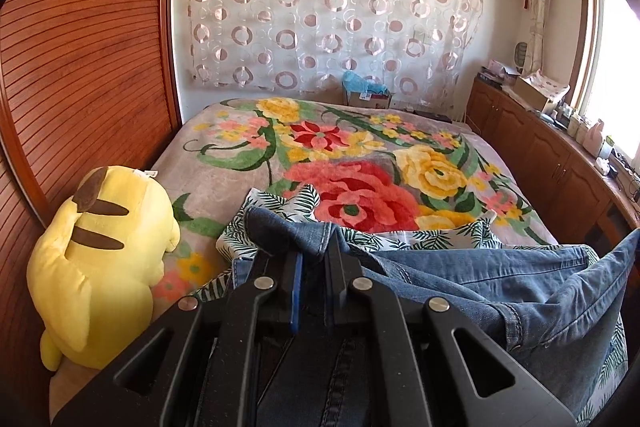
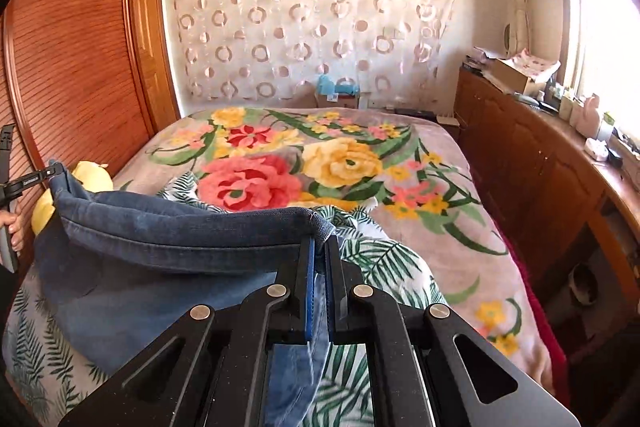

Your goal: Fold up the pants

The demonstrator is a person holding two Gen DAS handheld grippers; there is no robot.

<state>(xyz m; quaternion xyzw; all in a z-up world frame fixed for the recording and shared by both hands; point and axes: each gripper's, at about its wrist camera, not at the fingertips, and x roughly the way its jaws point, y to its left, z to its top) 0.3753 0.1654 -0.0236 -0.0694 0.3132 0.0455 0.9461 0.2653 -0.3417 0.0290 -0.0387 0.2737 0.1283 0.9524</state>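
Blue denim pants (image 1: pixel 500 291) lie bunched on a leaf-print cloth (image 1: pixel 440 235) on the bed. My left gripper (image 1: pixel 316 251) is shut on a dark denim edge, which folds over its fingertips. In the right wrist view my right gripper (image 2: pixel 319 247) is shut on the corner of the pants' hem (image 2: pixel 180 227), which is lifted and stretched in a band toward the left. At the far left of that view the left gripper (image 2: pixel 52 173) holds the other end of this band, with a person's hand (image 2: pixel 12 227) on its handle.
A floral blanket (image 1: pixel 360 155) covers the bed. A yellow plush toy (image 1: pixel 104 259) sits at the bed's left edge against a slatted wooden wardrobe (image 1: pixel 80 67). Wooden cabinets (image 2: pixel 520 155) with clutter on top run along the right, under a window.
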